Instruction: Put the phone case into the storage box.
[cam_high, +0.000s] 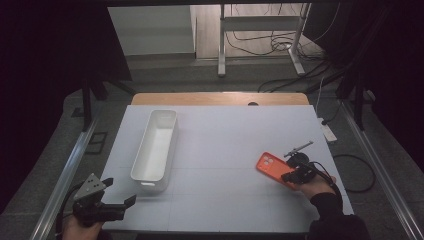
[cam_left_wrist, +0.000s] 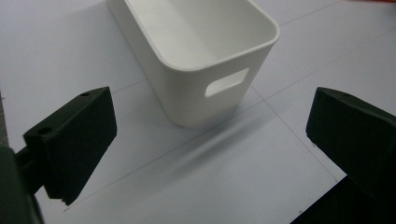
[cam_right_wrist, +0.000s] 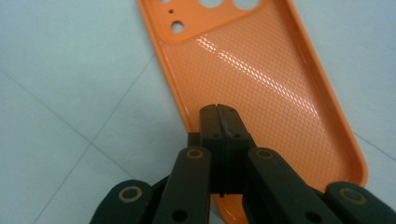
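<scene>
An orange phone case (cam_high: 270, 166) lies inner side up on the right of the white table (cam_high: 225, 150), camera holes at its far end. My right gripper (cam_high: 287, 176) is shut on the near rim of the phone case (cam_right_wrist: 261, 79); in the right gripper view the right gripper (cam_right_wrist: 219, 119) shows both jaws pressed together over that rim. A long white bin (cam_high: 155, 145) stands empty left of centre. At the table's front left corner my left gripper (cam_high: 121, 191) is open with nothing between its jaws. In the left gripper view the left gripper (cam_left_wrist: 210, 154) faces the bin's handle end (cam_left_wrist: 187, 93).
A wooden strip (cam_high: 220, 98) runs along the table's far edge. Metal rails (cam_high: 70, 165) flank both sides. A white power strip (cam_high: 328, 131) and cables lie on the floor at the right. A desk frame (cam_high: 260, 35) stands beyond the table.
</scene>
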